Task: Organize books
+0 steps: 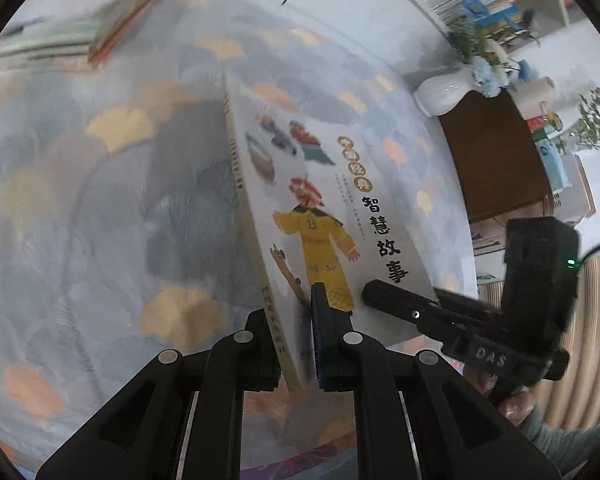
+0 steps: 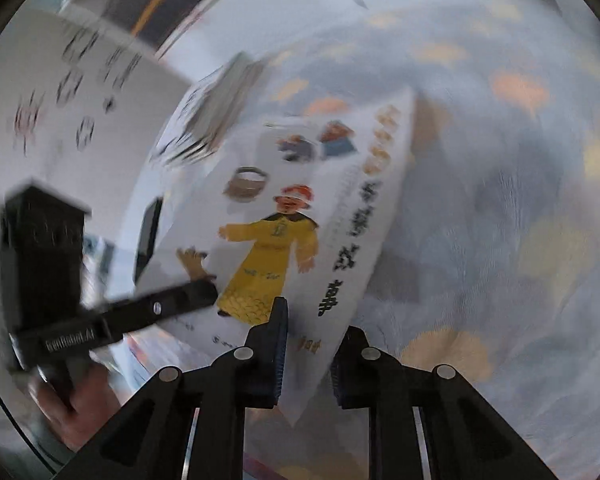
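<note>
Jaws of the left gripper point(image 1: 296, 344) are closed on the near spine corner of the picture book point(image 1: 324, 216); jaws of the right gripper point(image 2: 306, 360) are clamped on the opposite near corner of the same cover, at about 6 o'clock in each wrist view. Book is held tilted on edge above the patterned cloth point(image 1: 100, 200) that covers the surface below, not lying on it.

Risks, as judged:
- Both grips sit only on the near corners; the far end is unsupported, so the cover may sag or the pages fan open.
- Any uneven pull between the two hands could twist or crease the thin cover.
- Right wrist view is motion-blurred, so a fast swing might slip a corner free.
- Stack of books point(image 1: 80, 28) lies at 11 o'clock in the left view; a low pass could knock it askew.
</note>
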`<state>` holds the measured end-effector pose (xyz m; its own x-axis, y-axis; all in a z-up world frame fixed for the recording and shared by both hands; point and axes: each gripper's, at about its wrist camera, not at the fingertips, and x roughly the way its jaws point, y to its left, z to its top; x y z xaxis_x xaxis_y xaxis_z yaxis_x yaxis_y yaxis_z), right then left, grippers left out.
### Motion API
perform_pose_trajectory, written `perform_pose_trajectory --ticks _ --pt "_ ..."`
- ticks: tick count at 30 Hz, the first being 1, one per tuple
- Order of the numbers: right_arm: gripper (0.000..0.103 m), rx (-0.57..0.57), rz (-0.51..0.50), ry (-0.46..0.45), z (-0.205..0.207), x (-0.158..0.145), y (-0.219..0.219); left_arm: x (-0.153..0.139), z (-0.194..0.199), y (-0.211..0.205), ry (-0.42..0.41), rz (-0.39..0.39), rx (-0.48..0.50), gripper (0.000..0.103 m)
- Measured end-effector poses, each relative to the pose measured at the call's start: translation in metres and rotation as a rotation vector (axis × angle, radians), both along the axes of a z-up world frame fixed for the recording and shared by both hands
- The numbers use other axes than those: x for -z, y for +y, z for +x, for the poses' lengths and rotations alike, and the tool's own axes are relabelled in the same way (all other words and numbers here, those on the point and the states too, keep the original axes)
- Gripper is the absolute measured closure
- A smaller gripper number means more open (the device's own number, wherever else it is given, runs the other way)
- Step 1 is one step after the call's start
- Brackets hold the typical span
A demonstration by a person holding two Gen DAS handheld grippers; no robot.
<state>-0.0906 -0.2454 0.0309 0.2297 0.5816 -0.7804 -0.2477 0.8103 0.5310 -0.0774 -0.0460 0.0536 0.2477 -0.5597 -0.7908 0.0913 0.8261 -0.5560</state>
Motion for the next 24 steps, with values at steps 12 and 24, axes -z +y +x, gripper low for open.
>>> perform_pose_trajectory --ticks 12,24 --pt "0.082 -0.111 -0.093 -0.282 0.019 -0.102 0.086 -0.081 0.034 0.092 -0.221 -0.004 -0.013 0.090" --pt "0.080 -0.065 -0.038 -0.181 0.141 -0.066 0.256 -0.045 0.147 0.259 -0.177 0.042 -0.117 0.089"
